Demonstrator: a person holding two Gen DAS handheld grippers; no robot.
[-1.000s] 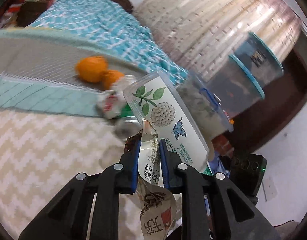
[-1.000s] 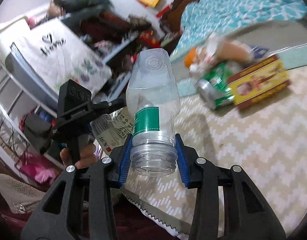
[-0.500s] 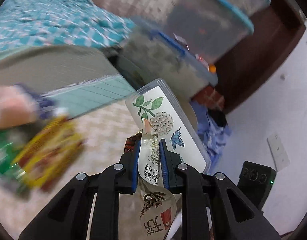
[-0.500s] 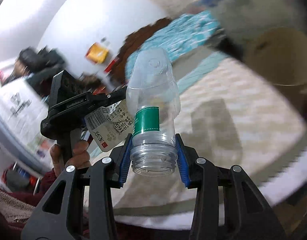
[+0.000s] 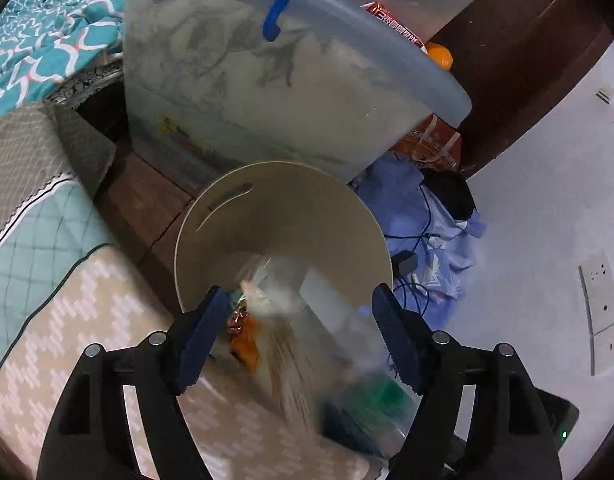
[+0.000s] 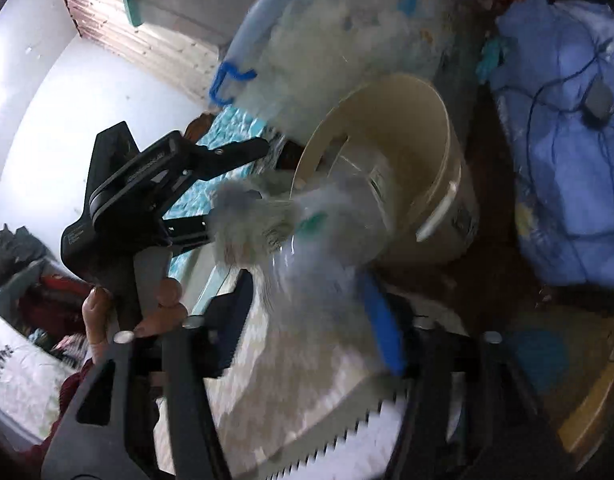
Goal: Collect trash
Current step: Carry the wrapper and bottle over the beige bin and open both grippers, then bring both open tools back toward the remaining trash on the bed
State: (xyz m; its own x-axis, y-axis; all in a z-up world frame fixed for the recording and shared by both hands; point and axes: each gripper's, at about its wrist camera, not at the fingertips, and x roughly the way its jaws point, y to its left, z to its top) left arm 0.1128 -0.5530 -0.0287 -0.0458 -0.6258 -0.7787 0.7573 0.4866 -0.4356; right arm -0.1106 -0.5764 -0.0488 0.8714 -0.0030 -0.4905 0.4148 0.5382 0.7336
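Observation:
A cream round bin [image 5: 283, 208] stands on the floor beside the bed; it also shows in the right wrist view [image 6: 419, 152]. My left gripper [image 5: 299, 336] is open just above the bin's near rim, and the released wrapper and clear packet [image 5: 275, 320] are a blur dropping from it. My right gripper [image 6: 307, 320] is open too, and the clear plastic bottle with a green label [image 6: 327, 224] is a blur leaving its jaws toward the bin mouth. The left gripper [image 6: 275, 160] shows in the right wrist view, at the bin's left rim.
A translucent storage box with a blue handle [image 5: 267, 80] stands behind the bin. Blue cloth and cables [image 5: 427, 220] lie on the floor to the right. The bed's zigzag cover [image 5: 67, 340] lies below left, a teal blanket [image 5: 47, 32] beyond.
Both grippers swung from the bed to over the bin. The left jaws opened and dropped the wrapper and packet. The right jaws opened and let go of the bottle.

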